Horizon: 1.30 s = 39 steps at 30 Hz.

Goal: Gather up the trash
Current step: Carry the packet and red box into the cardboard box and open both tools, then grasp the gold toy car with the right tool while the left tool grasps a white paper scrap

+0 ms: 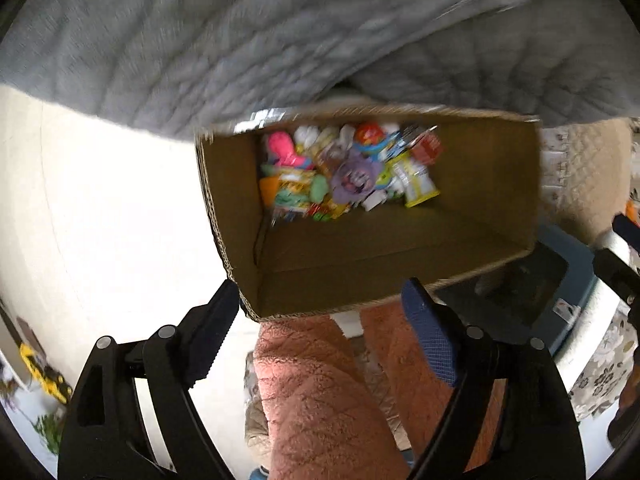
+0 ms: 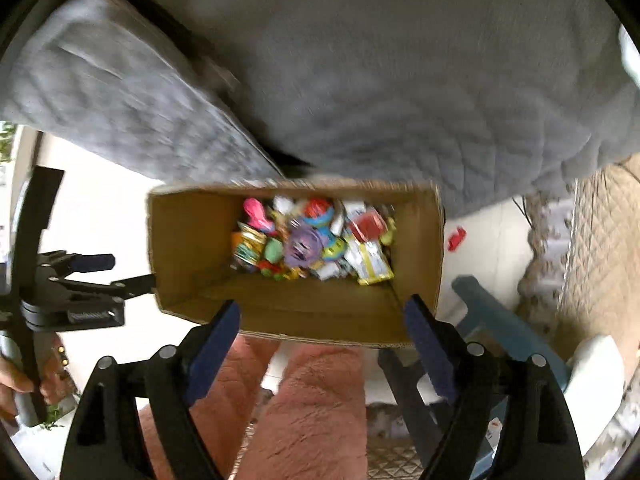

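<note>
Both the left gripper (image 1: 320, 320) and right gripper (image 2: 322, 330) gape wide, holding nothing.

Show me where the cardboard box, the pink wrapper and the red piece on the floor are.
cardboard box (image 2: 192, 236): right wrist view, inner left wall.
pink wrapper (image 1: 282, 152): left wrist view, its middle, inside the box.
red piece (image 2: 457, 238): right wrist view, its middle, on the floor.

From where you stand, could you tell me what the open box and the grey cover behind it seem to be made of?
The box looks like plain brown corrugated cardboard, matte: fluted edges show along its cut rim. The grey cover appears to be quilted fabric, soft and matte, with stitched diamond lines; motion blur leaves the exact textile open.
</note>
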Motion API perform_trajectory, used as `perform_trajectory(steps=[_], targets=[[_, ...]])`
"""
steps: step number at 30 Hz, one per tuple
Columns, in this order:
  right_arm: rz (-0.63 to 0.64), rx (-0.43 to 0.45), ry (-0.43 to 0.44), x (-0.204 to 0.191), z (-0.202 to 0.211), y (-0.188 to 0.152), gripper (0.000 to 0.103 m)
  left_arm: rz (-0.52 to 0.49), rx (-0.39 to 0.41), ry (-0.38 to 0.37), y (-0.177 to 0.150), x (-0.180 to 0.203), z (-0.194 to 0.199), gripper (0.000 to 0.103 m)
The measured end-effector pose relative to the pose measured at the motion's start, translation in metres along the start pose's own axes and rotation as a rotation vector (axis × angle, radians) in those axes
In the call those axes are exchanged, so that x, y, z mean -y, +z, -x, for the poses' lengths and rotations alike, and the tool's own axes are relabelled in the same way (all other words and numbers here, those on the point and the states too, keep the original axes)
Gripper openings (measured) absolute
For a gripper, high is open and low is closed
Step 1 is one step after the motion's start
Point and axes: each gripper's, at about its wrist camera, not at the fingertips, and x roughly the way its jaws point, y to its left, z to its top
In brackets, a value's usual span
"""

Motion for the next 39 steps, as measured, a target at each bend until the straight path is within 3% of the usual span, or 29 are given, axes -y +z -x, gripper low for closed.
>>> perform_trajectory(steps=[5,10,14,17,22,25,27,31,36,39], targets=[[0.040,0.133,0.099,-0.008,0.090,0.007,0.082,0.012,0.170,-0.063,-0.027,0.018,0.091,0.081],[0.069,0.388,0.276,-0.005,0.209,0.034,0.093,0.112,0.353,-0.193,-0.050,0.028,0.196,0.081],[0.148,0.623,0.236,-0.004,0.279,0.098,0.097,0.196,0.526,-0.210,-0.057,0.032,0.259,0.082],[0.097,0.701,0.204,0.006,0.298,0.174,0.097,0.209,0.623,-0.216,-0.056,0.037,0.288,0.090],[-0.135,0.662,0.167,0.042,0.286,0.324,0.088,0.148,0.675,-0.166,-0.047,0.039,0.302,0.090],[-0.241,0.610,0.101,0.064,0.267,0.377,0.076,0.121,0.681,-0.153,-0.042,0.032,0.306,0.090],[-0.315,0.543,0.085,0.074,0.248,0.410,0.063,0.094,0.662,-0.152,-0.040,0.024,0.303,0.090],[-0.406,0.518,0.149,0.085,0.233,0.423,0.030,0.025,0.629,-0.148,-0.022,-0.002,0.310,0.090],[-0.389,0.619,0.175,0.067,0.274,0.383,0.030,-0.024,0.652,-0.173,0.007,-0.047,0.342,0.090],[-0.367,0.673,0.211,0.049,0.303,0.342,0.030,-0.051,0.690,-0.120,0.045,-0.070,0.365,0.090]])
